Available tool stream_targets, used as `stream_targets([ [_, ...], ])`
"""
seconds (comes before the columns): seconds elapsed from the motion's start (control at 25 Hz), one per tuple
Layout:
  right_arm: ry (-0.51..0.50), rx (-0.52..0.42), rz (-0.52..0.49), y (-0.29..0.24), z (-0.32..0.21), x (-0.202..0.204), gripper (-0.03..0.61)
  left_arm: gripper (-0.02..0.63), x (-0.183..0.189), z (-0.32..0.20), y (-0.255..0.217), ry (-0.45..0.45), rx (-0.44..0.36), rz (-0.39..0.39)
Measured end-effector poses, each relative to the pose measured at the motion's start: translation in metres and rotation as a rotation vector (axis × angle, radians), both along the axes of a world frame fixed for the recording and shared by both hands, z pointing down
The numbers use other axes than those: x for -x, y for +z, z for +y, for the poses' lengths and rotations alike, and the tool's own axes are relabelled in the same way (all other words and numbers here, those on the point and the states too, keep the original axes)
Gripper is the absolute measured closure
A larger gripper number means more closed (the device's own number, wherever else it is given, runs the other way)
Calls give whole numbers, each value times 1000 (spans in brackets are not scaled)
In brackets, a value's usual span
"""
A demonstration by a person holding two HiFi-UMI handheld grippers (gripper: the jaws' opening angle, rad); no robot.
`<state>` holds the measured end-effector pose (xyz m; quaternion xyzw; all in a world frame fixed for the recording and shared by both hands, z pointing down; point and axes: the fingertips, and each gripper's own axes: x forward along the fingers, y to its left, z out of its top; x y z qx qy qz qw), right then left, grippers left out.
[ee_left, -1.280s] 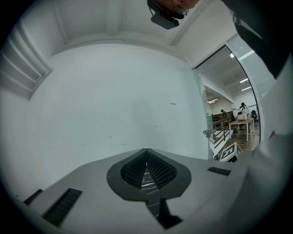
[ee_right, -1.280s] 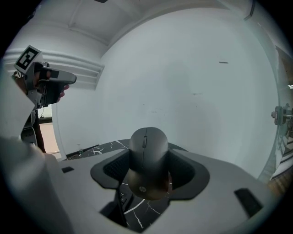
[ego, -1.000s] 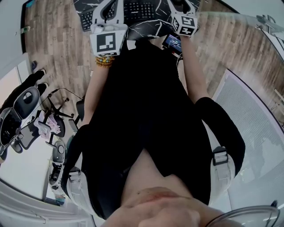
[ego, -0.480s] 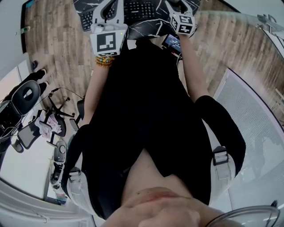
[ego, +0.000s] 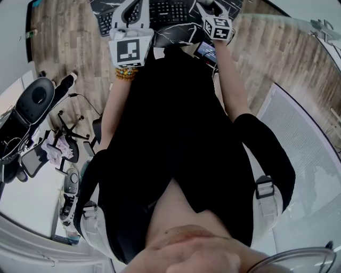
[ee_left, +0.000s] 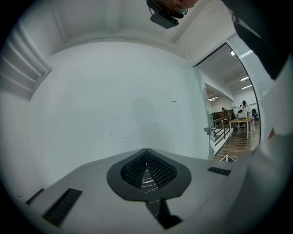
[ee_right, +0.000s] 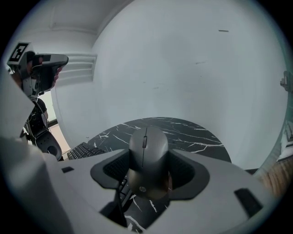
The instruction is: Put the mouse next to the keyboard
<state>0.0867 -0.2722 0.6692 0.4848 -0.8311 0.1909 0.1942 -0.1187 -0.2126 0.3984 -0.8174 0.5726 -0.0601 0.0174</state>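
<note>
A grey mouse (ee_right: 147,155) sits upright between the pads of my right gripper (ee_right: 147,171), which is shut on it above the black marble table (ee_right: 187,132). The black keyboard (ee_right: 84,151) lies lower left of the mouse in the right gripper view, and shows at the top of the head view as the keyboard (ego: 166,10). My left gripper (ee_left: 146,160) points at a white wall, its pads meeting at the tips with nothing between them. In the head view the left gripper (ego: 129,21) hovers over the keyboard's left part and the right gripper (ego: 216,16) over its right end.
A phone with a lit screen (ego: 206,51) lies on the table's near edge under my right arm. Office chairs (ego: 37,101) stand on the wooden floor to the left. A glass partition (ego: 303,138) runs along the right.
My right gripper with the mouse has moved slightly farther away, towards the top of the head view. The left gripper has stayed still. An office chair at the left has shifted.
</note>
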Motion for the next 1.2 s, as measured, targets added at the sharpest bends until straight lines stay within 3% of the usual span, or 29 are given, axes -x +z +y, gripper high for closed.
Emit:
stream_targets([
  [1.2,65,301,42,99,5,-8,304,600,7,-8,3,-14,26,-35],
])
